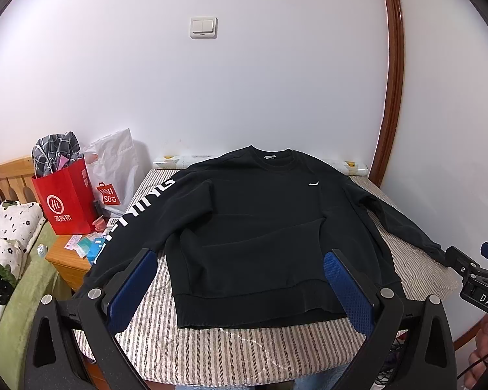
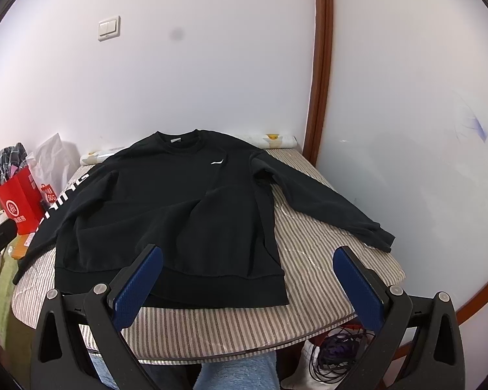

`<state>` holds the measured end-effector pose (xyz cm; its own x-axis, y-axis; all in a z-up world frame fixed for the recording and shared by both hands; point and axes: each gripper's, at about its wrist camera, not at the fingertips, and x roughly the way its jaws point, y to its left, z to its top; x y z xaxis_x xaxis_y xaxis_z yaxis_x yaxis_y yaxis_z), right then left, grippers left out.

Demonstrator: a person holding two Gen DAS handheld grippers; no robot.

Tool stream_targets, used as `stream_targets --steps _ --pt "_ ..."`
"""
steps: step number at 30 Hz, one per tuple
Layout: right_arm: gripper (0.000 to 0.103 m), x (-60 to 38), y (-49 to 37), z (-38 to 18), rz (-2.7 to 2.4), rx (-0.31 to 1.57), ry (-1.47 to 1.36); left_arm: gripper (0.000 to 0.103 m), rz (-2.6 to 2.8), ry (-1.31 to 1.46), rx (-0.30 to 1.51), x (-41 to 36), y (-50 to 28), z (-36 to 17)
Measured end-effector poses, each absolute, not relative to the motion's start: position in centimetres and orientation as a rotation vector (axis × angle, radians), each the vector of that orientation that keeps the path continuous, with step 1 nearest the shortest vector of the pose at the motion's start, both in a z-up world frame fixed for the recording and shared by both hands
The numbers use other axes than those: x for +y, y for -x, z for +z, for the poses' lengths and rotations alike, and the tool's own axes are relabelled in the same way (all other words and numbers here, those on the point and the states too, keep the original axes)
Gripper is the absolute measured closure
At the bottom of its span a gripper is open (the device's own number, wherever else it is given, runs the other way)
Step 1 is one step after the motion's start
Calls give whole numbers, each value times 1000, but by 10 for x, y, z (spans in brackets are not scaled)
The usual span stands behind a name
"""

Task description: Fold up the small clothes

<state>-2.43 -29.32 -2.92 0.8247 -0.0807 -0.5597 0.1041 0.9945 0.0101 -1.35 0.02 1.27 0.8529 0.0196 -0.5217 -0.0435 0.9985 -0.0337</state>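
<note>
We list a black sweatshirt (image 1: 244,227) laid flat, front up, on a striped padded surface (image 1: 231,354), collar toward the far wall and hem toward us. Both sleeves spread outward; the one at the left of the view carries white lettering (image 1: 140,208) and runs off the surface's edge, while the other sleeve (image 2: 325,201) lies on the stripes, its cuff near the edge. A small white logo (image 1: 313,183) sits on the chest.

We hold the left gripper (image 1: 240,289) above the near hem, blue pads spread wide with nothing between them. The right gripper (image 2: 247,282) hangs over the hem's corner at the right of the view, likewise gaping and empty.

Room, as we find it:
- White wall (image 1: 244,81) behind the surface, bearing a two-rocker light switch (image 1: 204,27).
- Brown wooden door frame (image 1: 393,81) at the right of the view.
- A rolled printed cloth (image 2: 276,139) against the wall beyond the collar.
- Red paper bag (image 1: 69,201) stuffed with plaid fabric, beside a white shopping bag (image 1: 114,169), both on a wooden side table (image 1: 66,260) strewn with small packets.
- Floral bedding (image 1: 9,227) at the far left of the view.
- Tangled cables (image 2: 335,354) on the floor beneath the surface.
</note>
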Motion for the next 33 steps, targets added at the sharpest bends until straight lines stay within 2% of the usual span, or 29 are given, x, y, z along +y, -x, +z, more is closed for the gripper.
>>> stream_targets --steps 33 --pt "0 -289 1 -34 -123 612 -24 0 50 114 559 27 -5 6"
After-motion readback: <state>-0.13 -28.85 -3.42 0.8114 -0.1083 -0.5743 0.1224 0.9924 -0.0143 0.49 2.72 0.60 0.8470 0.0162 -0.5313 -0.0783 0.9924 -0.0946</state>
